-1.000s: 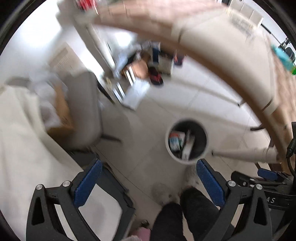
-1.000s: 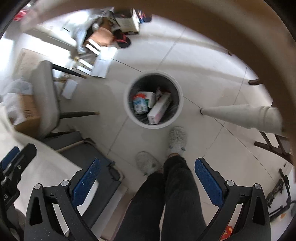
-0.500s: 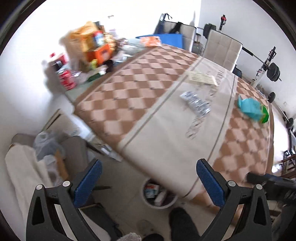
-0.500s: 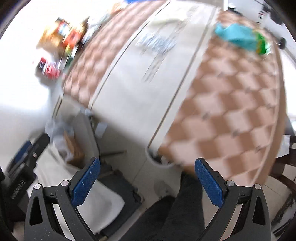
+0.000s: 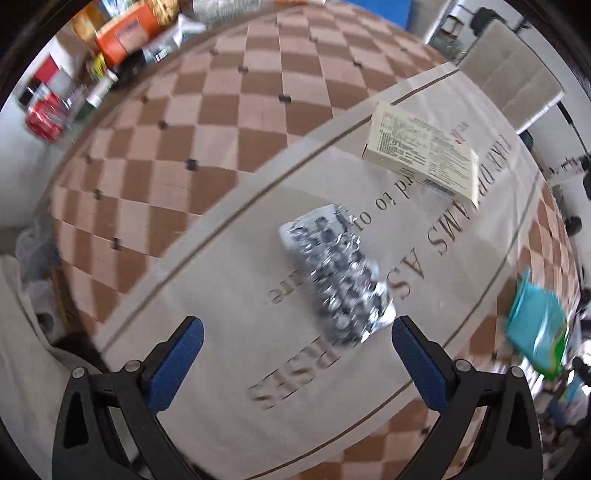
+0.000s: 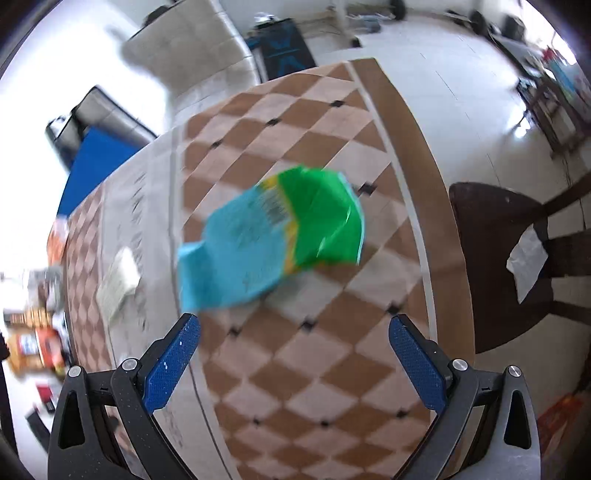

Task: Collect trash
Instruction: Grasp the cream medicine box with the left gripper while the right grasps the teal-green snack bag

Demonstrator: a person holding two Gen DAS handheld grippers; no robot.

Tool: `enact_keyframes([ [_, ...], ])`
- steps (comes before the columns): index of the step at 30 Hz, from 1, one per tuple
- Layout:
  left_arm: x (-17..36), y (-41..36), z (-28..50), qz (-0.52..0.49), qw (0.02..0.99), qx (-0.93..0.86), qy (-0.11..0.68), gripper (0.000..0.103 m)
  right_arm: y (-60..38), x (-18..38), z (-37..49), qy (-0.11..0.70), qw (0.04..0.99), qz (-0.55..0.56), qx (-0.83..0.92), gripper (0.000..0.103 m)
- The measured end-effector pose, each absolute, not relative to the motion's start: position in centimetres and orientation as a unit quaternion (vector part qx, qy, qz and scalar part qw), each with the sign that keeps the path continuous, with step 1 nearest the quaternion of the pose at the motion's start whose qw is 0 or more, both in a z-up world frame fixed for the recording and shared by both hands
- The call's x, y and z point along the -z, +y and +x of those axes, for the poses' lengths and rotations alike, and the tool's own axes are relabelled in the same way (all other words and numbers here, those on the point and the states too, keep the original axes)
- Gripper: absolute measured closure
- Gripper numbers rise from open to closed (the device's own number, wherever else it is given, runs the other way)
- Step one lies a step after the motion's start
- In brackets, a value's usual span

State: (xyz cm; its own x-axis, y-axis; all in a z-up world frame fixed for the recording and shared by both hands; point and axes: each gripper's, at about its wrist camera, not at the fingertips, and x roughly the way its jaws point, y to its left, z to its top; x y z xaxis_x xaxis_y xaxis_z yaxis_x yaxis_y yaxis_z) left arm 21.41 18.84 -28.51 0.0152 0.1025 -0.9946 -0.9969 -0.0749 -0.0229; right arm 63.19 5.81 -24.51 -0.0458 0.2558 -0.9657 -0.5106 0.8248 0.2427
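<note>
A crumpled silver foil blister pack (image 5: 338, 275) lies on the beige strip of the checkered tablecloth (image 5: 221, 110). My left gripper (image 5: 295, 358) is open and empty just short of it. A cream carton (image 5: 421, 149) lies farther back. A blue and green wrapper (image 6: 273, 236) lies on the brown checks and also shows at the right of the left wrist view (image 5: 535, 325). My right gripper (image 6: 293, 358) is open and empty just short of that wrapper. The cream carton shows blurred in the right wrist view (image 6: 120, 280).
Boxes, an orange packet (image 5: 125, 26) and red cans (image 5: 46, 114) crowd the far left table edge. A padded chair (image 5: 513, 77) stands behind the table. A dark wooden chair (image 6: 517, 266) stands off the table's right edge, over tiled floor.
Both grippers swung up from the white bin on the floor to above the table. The left now faces the foil pack, the right the blue and green wrapper. Both stayed open.
</note>
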Motion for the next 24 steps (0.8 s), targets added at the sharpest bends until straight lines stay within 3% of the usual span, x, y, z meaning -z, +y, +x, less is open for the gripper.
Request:
enact_keyframes([
  [8,34.1,22.2,22.2,-0.579,0.456,-0.517,0.435,0.001,9.5,29.2,67.0,0.688,0.672,-0.098,-0.256,0.000],
  [13,33.7,22.5,22.9,-0.545,0.460,-0.528,0.461,0.008,10.9,31.8,66.8,0.708,0.647,-0.116,-0.257,0.000],
  [20,27.6,21.5,28.9,-0.271,0.630,-0.465,0.560,0.007,11.5,32.4,66.6,0.722,0.621,-0.121,-0.279,0.000],
  [24,28.1,21.3,35.1,-0.066,0.663,-0.366,0.649,0.007,12.9,32.8,66.0,0.724,0.605,-0.150,-0.294,0.000],
])
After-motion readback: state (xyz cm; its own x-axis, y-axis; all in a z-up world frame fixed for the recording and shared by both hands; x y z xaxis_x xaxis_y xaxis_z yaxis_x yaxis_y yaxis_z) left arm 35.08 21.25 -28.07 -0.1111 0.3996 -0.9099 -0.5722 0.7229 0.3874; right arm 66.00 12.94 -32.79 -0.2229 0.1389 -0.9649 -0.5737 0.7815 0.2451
